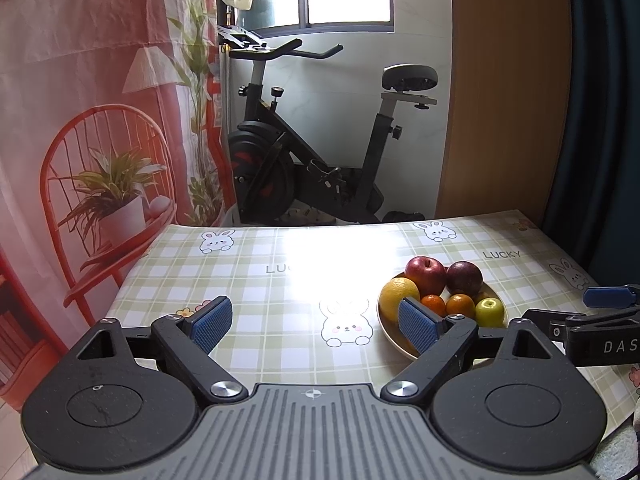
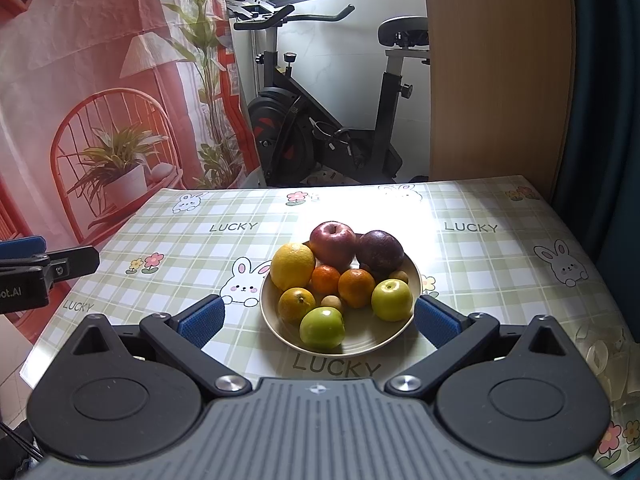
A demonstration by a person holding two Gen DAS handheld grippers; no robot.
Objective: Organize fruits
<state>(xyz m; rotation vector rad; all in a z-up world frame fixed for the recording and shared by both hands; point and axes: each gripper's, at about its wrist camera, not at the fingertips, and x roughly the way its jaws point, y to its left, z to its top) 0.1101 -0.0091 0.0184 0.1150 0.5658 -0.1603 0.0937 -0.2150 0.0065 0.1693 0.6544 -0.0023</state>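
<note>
Both tongs spread, empty: left gripper [image 1: 316, 324], right gripper [image 2: 318, 320]. All fruit piled on plate [image 2: 362, 346], none loose on tablecloth [image 2: 200, 248]. Fits fruit gathered or awaiting sorting. Any grasp: wide jaws, gentle; round fruit rolls.

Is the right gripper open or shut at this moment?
Open. In the right wrist view the right gripper has its two blue pads spread wide apart, either side of the plate of fruit, holding nothing.
</note>
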